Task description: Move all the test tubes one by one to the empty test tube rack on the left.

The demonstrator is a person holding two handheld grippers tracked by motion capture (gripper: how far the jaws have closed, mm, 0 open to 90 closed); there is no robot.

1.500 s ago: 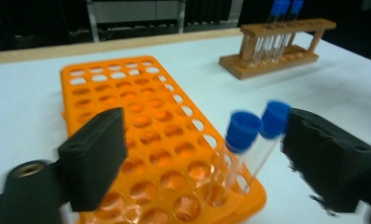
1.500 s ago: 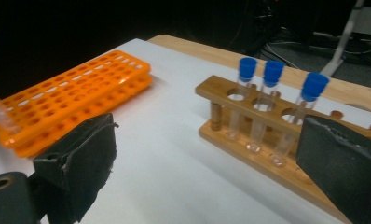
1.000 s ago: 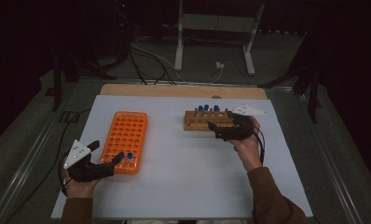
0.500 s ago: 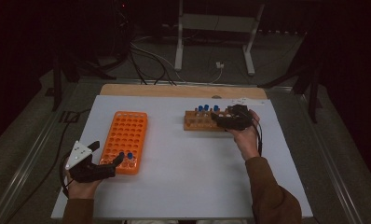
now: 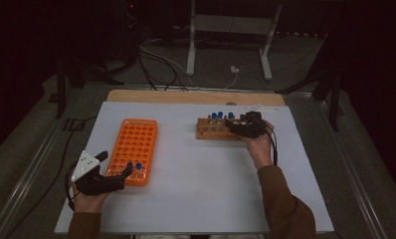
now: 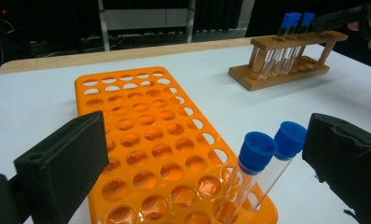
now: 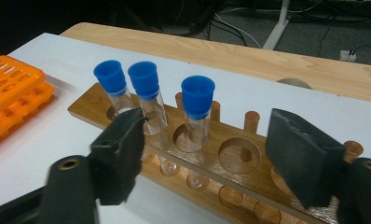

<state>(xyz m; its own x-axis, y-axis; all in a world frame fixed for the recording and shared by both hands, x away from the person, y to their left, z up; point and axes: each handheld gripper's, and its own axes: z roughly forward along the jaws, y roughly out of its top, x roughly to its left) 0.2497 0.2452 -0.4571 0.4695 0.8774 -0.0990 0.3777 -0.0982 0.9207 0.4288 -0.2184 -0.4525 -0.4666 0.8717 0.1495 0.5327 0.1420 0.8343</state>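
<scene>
Moving capped tubes between racks, partly done: white worktop [image 5: 196,199] bearing orange plastic grid rack [image 5: 134,149] near left edge with two blue-capped clear tubes [image 6: 253,168] at its near corner

Wooden peg rack [image 5: 213,130] toward far right edge, three blue-capped tubes [image 7: 197,107] left

Right tongs [image 7: 207,158] just been closing around the rightmost, half open, not gripping

Left tongs [image 6: 211,168] wide open, holding nothing

Three blue-capped tubes [image 7: 146,88] stand in one wooden rack [image 7: 242,175]. Two more blue-capped tubes [image 6: 256,161] stand in one orange rack [image 6: 141,135], which makes five tubes and two racks on one desk [image 5: 196,174]. Two hand-held tools, a left tool [image 5: 117,174] and a right tool [image 5: 234,123], are over it.
</scene>
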